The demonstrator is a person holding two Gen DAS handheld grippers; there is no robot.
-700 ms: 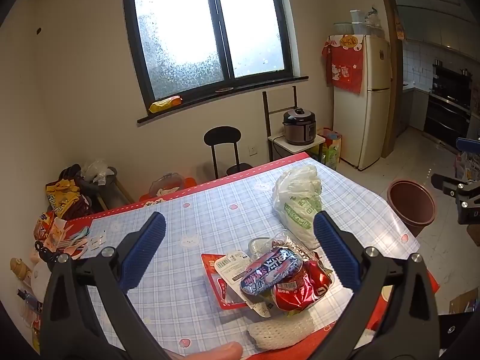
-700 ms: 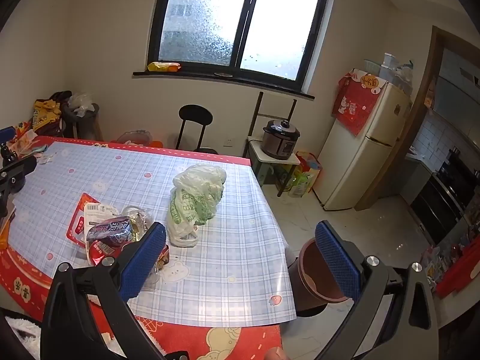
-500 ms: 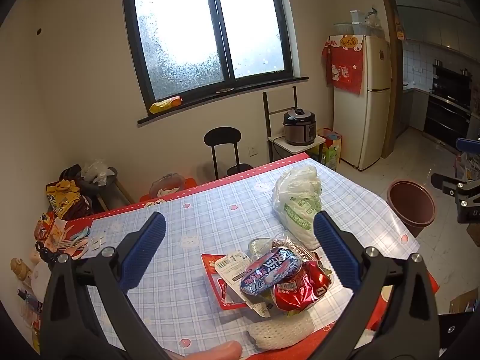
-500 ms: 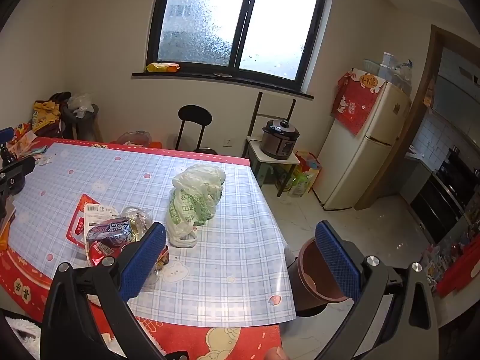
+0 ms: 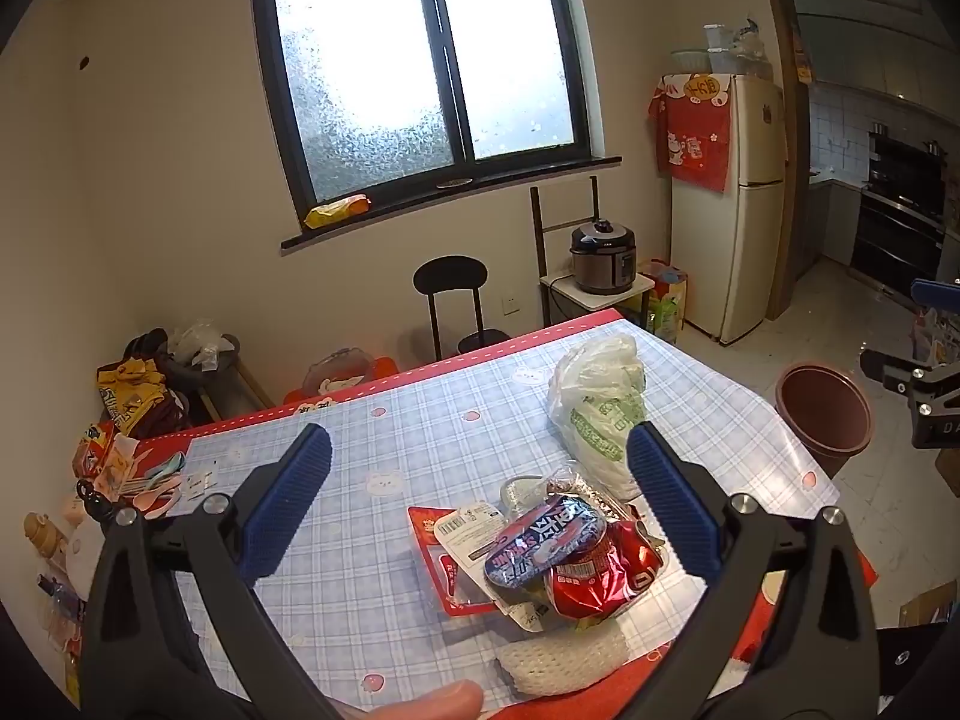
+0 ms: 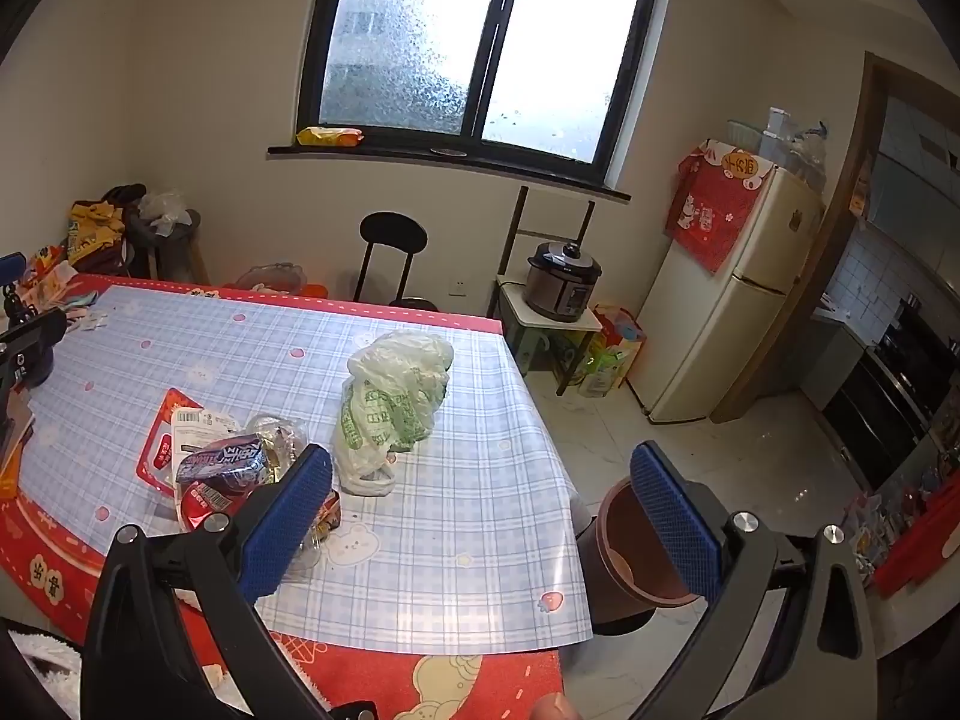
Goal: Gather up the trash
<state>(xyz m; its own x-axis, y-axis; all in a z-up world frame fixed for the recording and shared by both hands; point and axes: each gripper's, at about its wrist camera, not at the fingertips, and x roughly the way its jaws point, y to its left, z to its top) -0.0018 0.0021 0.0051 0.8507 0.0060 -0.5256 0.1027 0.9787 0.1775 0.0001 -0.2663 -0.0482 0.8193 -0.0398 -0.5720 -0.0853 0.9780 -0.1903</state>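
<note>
Two grippers hang above a table (image 5: 372,540) covered in blue-and-white check plastic with a red border, and both stand spread wide with nothing between their blue ribbed pads. In the left wrist view the left gripper (image 5: 480,501) fills the lower half of the frame, tilted down toward a heap of trash (image 5: 549,552) at lower centre: a flat red packet (image 5: 447,576) under a white labelled wrapper (image 5: 465,534), a purple-and-silver snack wrapper (image 5: 543,546) on top, a crumpled red wrapper (image 5: 600,579) touching it on the right, and clear crinkled plastic behind. A white foam net sleeve (image 5: 561,657) lies just below the heap, near the table's front edge. Above and right of the heap sits a knotted white plastic bag (image 5: 600,414) with green print, just beside the pile. A fingertip (image 5: 420,702) shows at the bottom edge. At the right of this frame a brown bin (image 5: 822,414) stands on the tiled floor beside the table, and part of the right gripper pokes in at the far right edge. In the right wrist view the right gripper (image 6: 480,504) spans the lower frame, the heap at lower left partly behind its left pad, the bag at centre, and the bin at lower right, partly behind its right pad.
</note>
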